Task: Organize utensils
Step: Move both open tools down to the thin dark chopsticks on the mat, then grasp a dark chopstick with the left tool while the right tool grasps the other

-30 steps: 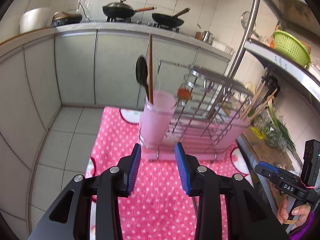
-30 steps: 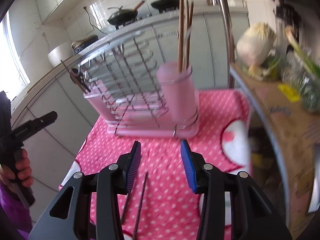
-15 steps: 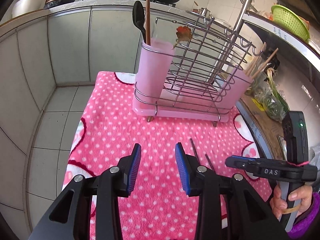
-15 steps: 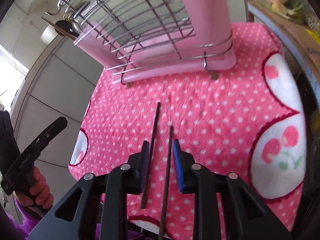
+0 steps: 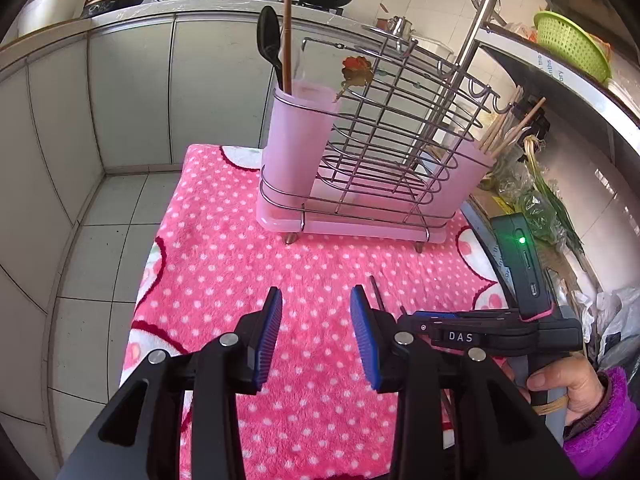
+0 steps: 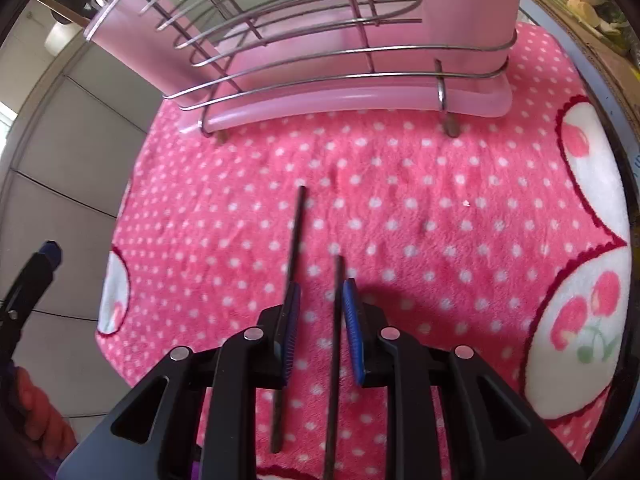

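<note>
Two dark chopsticks lie side by side on the pink dotted cloth (image 6: 440, 208). My right gripper (image 6: 322, 284) is down over them with its jaws narrowed but not pressing. The right chopstick (image 6: 338, 280) runs between the fingers, close to the right pad. The left chopstick (image 6: 298, 220) passes under the left finger. My left gripper (image 5: 317, 291) hovers open above the cloth with nothing between its fingers. One chopstick tip (image 5: 375, 292) shows just right of it. The pink utensil rack (image 5: 360, 220) stands behind, a black spoon (image 5: 269, 36) in its left cup.
The rack's right cup (image 5: 464, 176) holds several light chopsticks. A hand in a purple sleeve (image 5: 568, 384) holds the right tool at the cloth's right edge. A metal shelf post (image 5: 476, 28), a green basket (image 5: 568, 44) and vegetables stand on the right. Tiled floor lies to the left.
The right gripper has dropped and tipped down toward the cloth, its jaws narrowing over the two chopsticks. The left gripper sank and tipped down early on, then stayed still.
</note>
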The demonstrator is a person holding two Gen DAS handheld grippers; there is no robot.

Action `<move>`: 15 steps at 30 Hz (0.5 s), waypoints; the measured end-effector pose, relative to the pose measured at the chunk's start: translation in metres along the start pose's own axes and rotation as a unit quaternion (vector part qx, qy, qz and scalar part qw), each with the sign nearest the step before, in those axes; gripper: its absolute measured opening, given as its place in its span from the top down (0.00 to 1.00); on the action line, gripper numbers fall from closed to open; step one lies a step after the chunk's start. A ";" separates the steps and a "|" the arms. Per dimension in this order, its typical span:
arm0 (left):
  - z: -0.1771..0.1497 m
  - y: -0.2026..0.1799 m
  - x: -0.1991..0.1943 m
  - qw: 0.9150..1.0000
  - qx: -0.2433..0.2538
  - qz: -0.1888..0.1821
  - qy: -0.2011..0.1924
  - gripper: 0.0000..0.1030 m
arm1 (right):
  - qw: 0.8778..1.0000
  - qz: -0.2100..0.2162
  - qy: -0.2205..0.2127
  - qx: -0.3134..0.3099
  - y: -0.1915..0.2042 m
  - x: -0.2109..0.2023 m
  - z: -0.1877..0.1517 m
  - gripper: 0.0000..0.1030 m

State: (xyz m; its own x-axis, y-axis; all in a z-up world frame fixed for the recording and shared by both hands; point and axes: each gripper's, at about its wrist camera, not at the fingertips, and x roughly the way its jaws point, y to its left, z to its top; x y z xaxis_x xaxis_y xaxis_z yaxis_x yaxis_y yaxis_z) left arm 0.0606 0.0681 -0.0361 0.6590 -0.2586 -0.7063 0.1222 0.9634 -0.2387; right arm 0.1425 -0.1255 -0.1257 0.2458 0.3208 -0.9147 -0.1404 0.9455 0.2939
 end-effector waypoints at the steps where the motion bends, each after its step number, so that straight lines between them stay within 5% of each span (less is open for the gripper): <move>1: 0.001 -0.002 0.002 1.000 0.004 0.000 0.003 0.66 | 1.000 -0.003 0.001 -0.002 0.000 0.002 0.000 0.78; 8: 0.006 -0.014 0.032 0.997 0.000 -0.018 0.068 0.66 | 1.000 -0.002 -0.011 -0.007 0.000 0.008 -0.005 0.79; 10: 0.007 -0.020 0.042 0.996 -0.005 -0.027 0.089 0.66 | 1.000 -0.012 -0.019 -0.009 -0.003 0.006 -0.008 0.91; 15: 0.009 -0.030 0.066 0.989 -0.023 -0.043 0.140 0.66 | 0.999 0.022 -0.032 0.019 -0.022 -0.002 -0.014 0.95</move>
State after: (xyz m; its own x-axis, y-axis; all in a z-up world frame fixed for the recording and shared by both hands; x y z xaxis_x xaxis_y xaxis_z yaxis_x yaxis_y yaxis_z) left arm 0.1072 0.0227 -0.0698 0.4157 -0.3544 -0.8376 0.1298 0.9346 -0.3311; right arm 0.1312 -0.1475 -0.1340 0.3011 0.3648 -0.8811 -0.1161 0.9311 0.3458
